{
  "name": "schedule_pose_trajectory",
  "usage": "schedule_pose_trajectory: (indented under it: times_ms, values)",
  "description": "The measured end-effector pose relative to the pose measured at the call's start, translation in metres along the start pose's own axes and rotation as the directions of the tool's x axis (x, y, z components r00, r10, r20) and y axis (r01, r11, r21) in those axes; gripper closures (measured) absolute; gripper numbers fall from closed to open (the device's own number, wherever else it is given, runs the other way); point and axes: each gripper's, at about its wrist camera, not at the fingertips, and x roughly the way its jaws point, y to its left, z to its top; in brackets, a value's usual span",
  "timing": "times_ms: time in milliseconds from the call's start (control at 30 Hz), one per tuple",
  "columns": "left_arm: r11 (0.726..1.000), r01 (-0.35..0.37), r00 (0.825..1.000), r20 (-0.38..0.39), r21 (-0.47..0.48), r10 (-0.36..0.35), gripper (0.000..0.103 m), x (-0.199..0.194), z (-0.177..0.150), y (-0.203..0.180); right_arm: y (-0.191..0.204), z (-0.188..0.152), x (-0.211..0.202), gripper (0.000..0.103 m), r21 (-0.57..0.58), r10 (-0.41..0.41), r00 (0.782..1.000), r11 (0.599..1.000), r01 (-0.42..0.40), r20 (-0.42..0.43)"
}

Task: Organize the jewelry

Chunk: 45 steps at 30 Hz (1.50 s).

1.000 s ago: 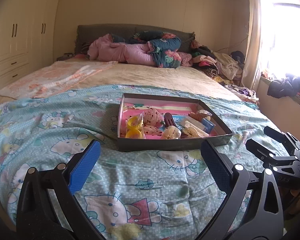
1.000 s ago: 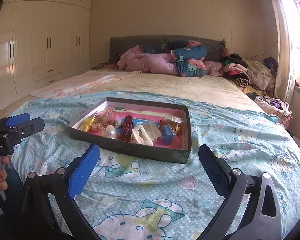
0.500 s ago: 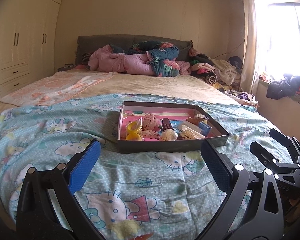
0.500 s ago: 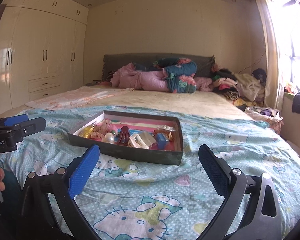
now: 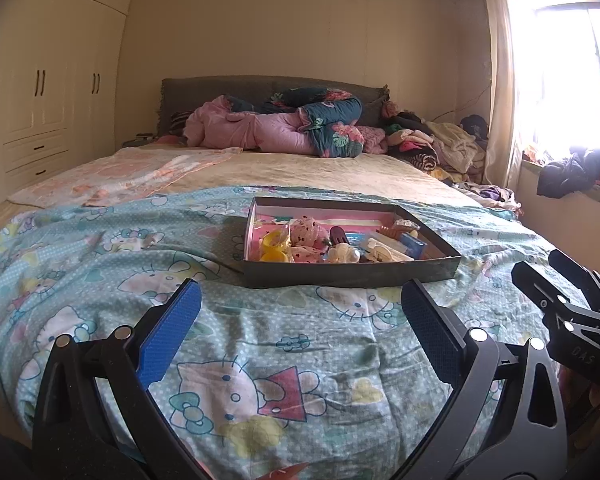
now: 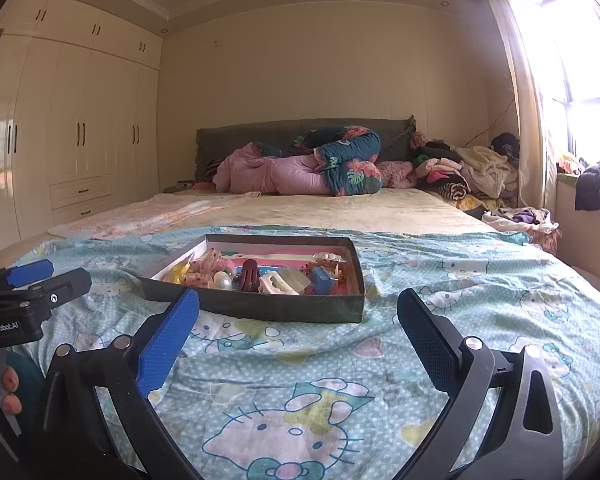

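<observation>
Hovering low over the quilt (image 5: 284,344), both grippers face the tray (image 5: 352,274), which sits centre frame in the left wrist view and just left of centre in the right wrist view. Left gripper (image 5: 300,316): fingers spread wide, nothing btwn them. Right gripper (image 6: 298,316): same, wide apart & empty.

Jewelry/hair bits lie heaped inside the tray w/ no obvious order: yellow piece (image 5: 275,245) at its left, dark red clip (image 6: 247,275) mid, white claw clip (image 6: 275,283) beside it, blue box (image 6: 322,279) toward the right.

Step, as a judgement: approach or stand-off, no item held. Scene fits sorting yet to come or a pause btwn picks; can't tell which. Any pick would need a narrow, steady pinch, since pieces touch & overlap.
</observation>
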Motion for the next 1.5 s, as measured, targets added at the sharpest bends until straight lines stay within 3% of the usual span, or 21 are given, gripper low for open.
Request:
schedule_pose_trajectory:
  times_ms: [1500]
  values:
    - [1.000,-0.007,1.000,-0.009,-0.005,0.007,0.011,0.0035,-0.0006,0.0022,0.0068,-0.0016,-0.0005,0.006,-0.017,0.028,0.999,0.999,-0.029,-0.031]
